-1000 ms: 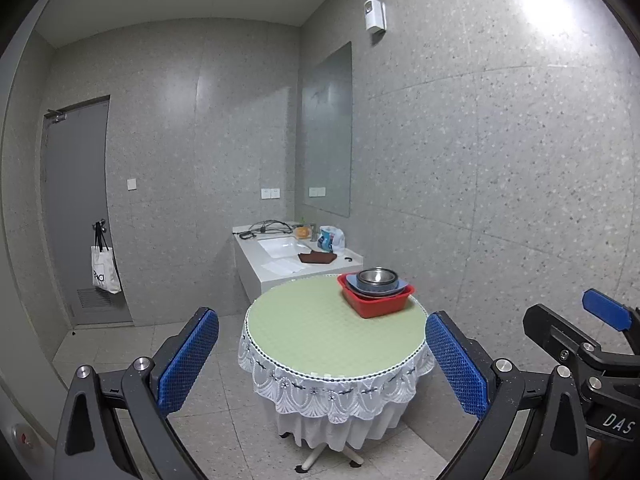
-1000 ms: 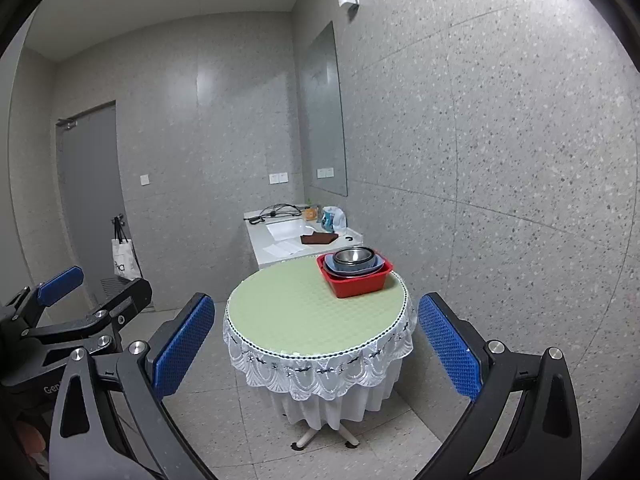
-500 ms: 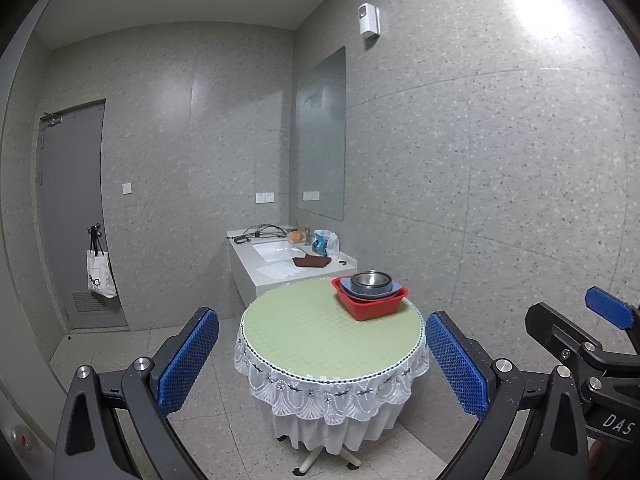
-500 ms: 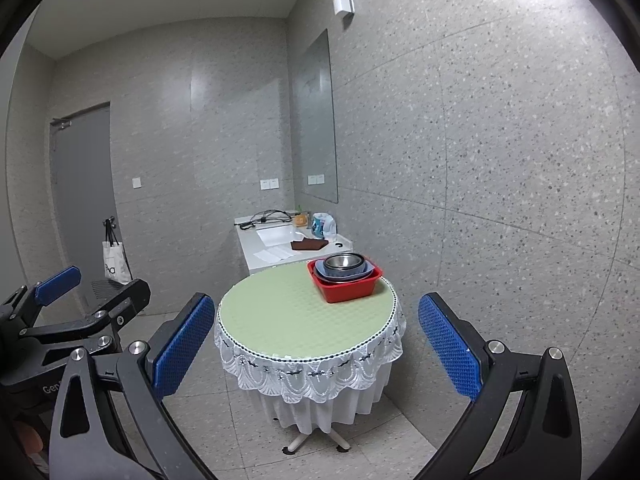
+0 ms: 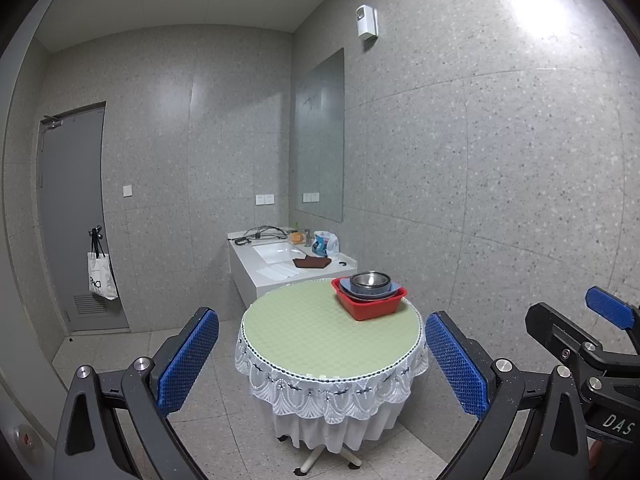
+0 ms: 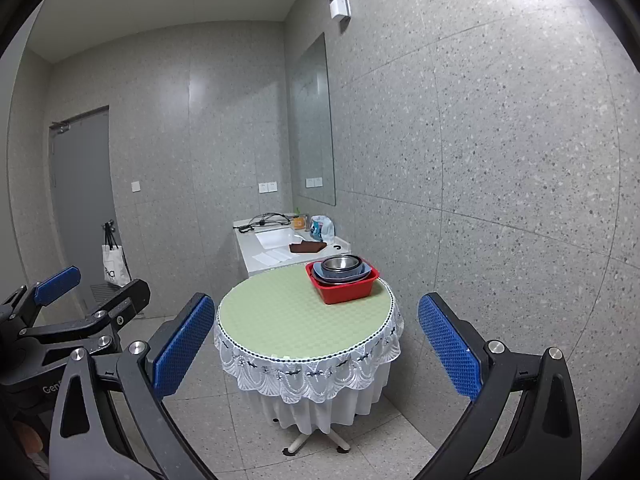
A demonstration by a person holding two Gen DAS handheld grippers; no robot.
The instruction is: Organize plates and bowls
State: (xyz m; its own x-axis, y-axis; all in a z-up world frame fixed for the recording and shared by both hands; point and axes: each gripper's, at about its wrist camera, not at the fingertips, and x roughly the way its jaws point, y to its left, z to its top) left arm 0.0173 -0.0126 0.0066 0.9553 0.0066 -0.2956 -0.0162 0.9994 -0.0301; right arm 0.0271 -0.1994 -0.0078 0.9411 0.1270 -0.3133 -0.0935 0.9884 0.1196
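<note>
A red basin [image 5: 372, 307] [image 6: 347, 291] stands at the far right of a round table [image 5: 304, 336] [image 6: 280, 320] with a green top and white lace cloth. In it sits a blue dish [image 5: 390, 291] [image 6: 356, 276] with a steel bowl [image 5: 370, 280] [image 6: 341, 263] stacked on top. My left gripper [image 5: 322, 364] is open and empty, well short of the table. My right gripper [image 6: 316, 350] is open and empty too, also back from the table. Each gripper shows at the edge of the other's view.
A white counter with a sink [image 5: 276, 252] [image 6: 276, 238] stands behind the table, with cables, a brown cloth [image 5: 312, 263] and a bag on it. A grey door [image 5: 70, 216] with a hanging tote bag [image 5: 102, 280] is at the left. Tiled floor surrounds the table.
Both views have drifted: the table and basin sit slightly lower and further left in frame, as both grippers tilt up and shift. Jaws stay open.
</note>
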